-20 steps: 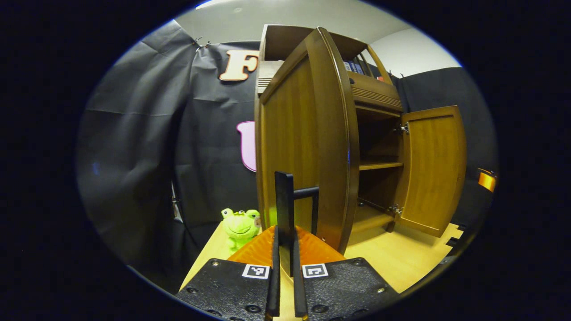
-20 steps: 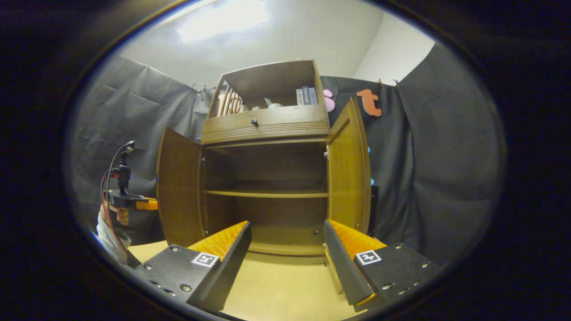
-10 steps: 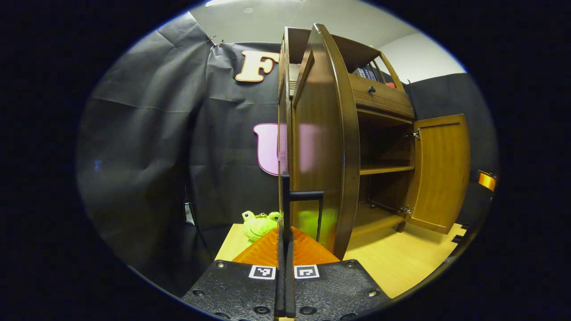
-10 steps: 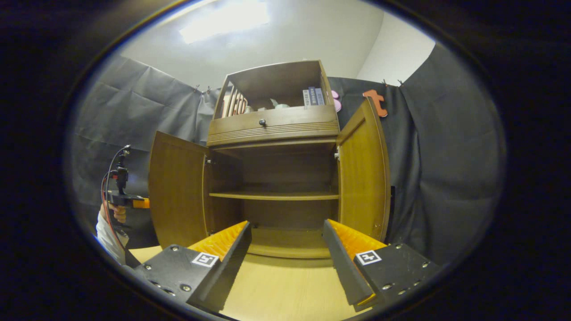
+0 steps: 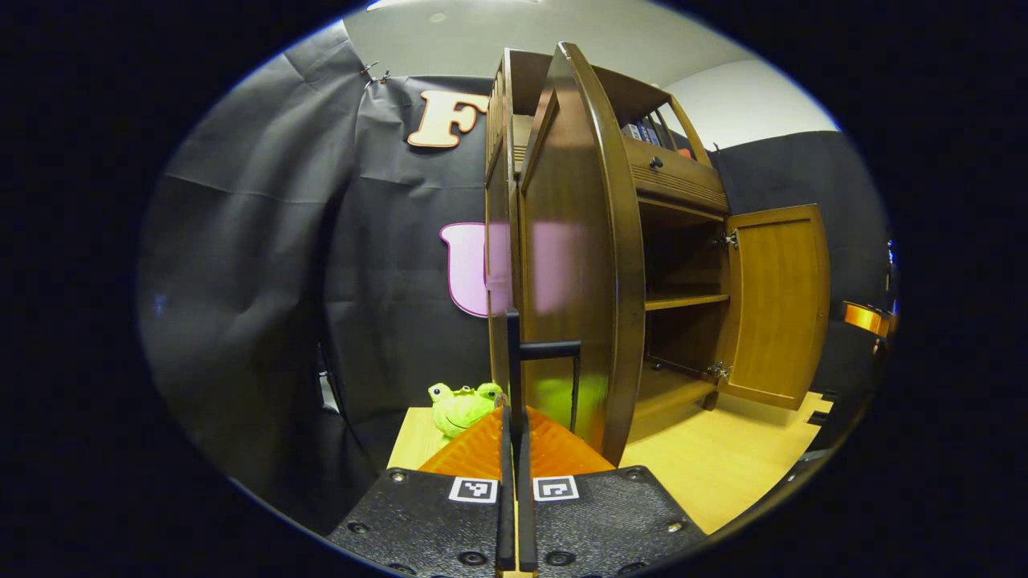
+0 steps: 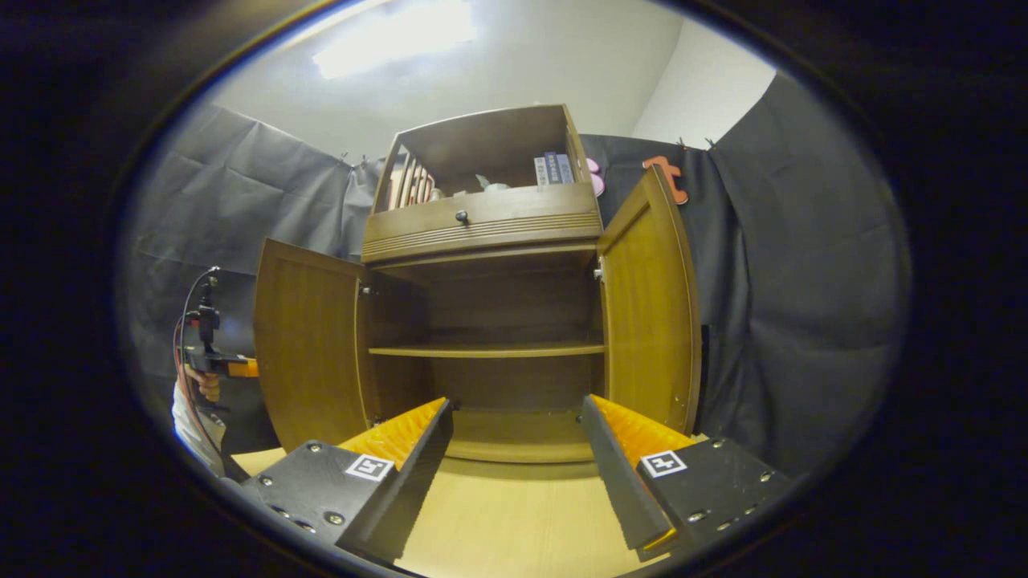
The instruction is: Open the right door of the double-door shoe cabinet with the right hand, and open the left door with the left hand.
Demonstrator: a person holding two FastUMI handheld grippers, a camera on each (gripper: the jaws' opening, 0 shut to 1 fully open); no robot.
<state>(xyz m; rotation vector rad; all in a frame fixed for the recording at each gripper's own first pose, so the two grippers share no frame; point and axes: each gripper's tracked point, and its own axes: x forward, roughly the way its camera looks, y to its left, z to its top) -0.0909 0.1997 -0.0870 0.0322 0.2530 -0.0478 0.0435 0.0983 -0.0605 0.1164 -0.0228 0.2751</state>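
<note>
A: Start with the tongs. What is the left gripper (image 5: 516, 449) doing?

B: In the left gripper view its two fingers are pressed together on the thin upright bar of the left door's handle (image 5: 514, 361), so it is clenched on that handle. The left door (image 5: 574, 265) stands just past it, swung well out from the shoe cabinet (image 6: 482, 225), so we look almost along its edge.

A: And the right gripper (image 6: 514, 449)?

B: Released. In the right gripper view its jaws stand wide apart, holding nothing, hovering over the wooden table (image 6: 514, 522) in front of the cabinet's open middle. The right door (image 6: 650, 305) is beside it, apart from both fingers, and stands wide open.

A: So which step is this?

B: I'd judge the right door's step done and the left door's nearly done. Both doors are out, and the bare shelf (image 6: 490, 350) inside is in plain sight.

A: What does the next move call for?

B: Probably just spreading the left fingers to free the handle bar, then drawing back without nudging the door inward.

A: Anything nearby to mind?

B: A green frog toy (image 5: 458, 405) sits on the table near the cabinet's left side, behind the door. In the right gripper view the person's hand (image 6: 207, 384) holding the left gripper shows at the far left.
</note>
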